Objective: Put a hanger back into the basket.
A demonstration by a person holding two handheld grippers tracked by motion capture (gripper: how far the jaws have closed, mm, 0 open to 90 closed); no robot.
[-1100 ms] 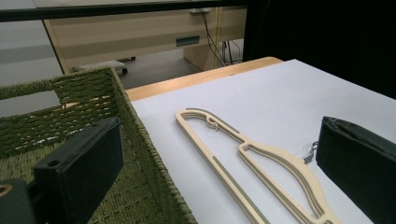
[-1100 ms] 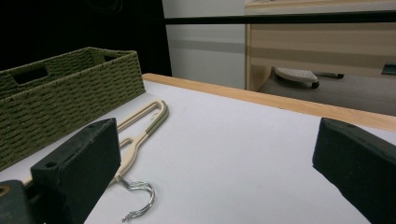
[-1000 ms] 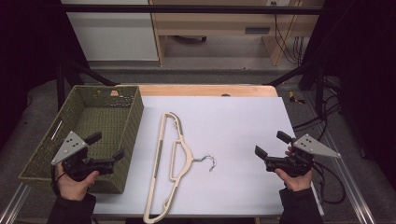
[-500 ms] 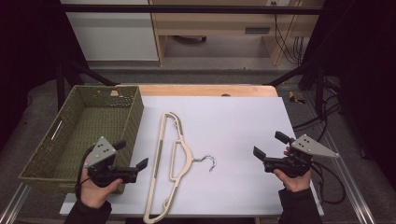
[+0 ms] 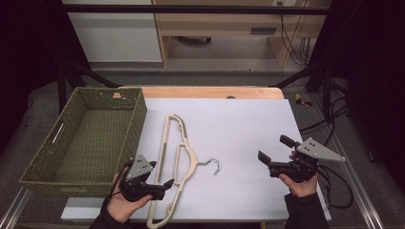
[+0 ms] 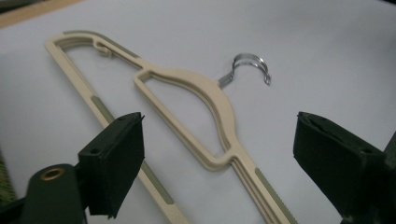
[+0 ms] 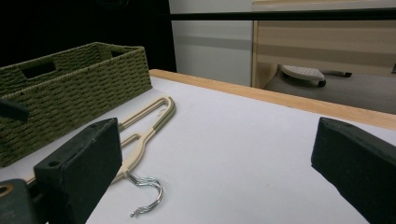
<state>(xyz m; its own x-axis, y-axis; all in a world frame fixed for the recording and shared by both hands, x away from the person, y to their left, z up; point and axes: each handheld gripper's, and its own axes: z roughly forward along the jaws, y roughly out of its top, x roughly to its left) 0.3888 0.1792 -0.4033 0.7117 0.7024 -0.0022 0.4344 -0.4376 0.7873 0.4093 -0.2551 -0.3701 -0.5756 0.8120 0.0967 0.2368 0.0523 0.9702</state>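
Observation:
A cream plastic hanger (image 5: 190, 155) with olive grip strips and a metal hook (image 5: 213, 164) lies flat on the white table, hook pointing right. My left gripper (image 5: 167, 191) is open at the hanger's near end, just left of its lower arm. In the left gripper view the hanger (image 6: 205, 93) lies on the table ahead of the spread jaws of the left gripper (image 6: 219, 128). My right gripper (image 5: 274, 149) is open at the table's right, pointing left toward the hook and well apart from it. The right gripper view shows the hanger (image 7: 149, 126) beyond the open right gripper (image 7: 217, 135).
An olive woven basket (image 5: 135, 125) stands at the table's left, close to the hanger's far end; it also appears in the right gripper view (image 7: 70, 88). A wooden strip (image 5: 210, 92) runs along the table's far edge. Cables hang off the right side (image 5: 334, 191).
My left gripper has moved right, from in front of the basket to the hanger's near end. The right gripper has shifted only slightly. The hanger has not moved.

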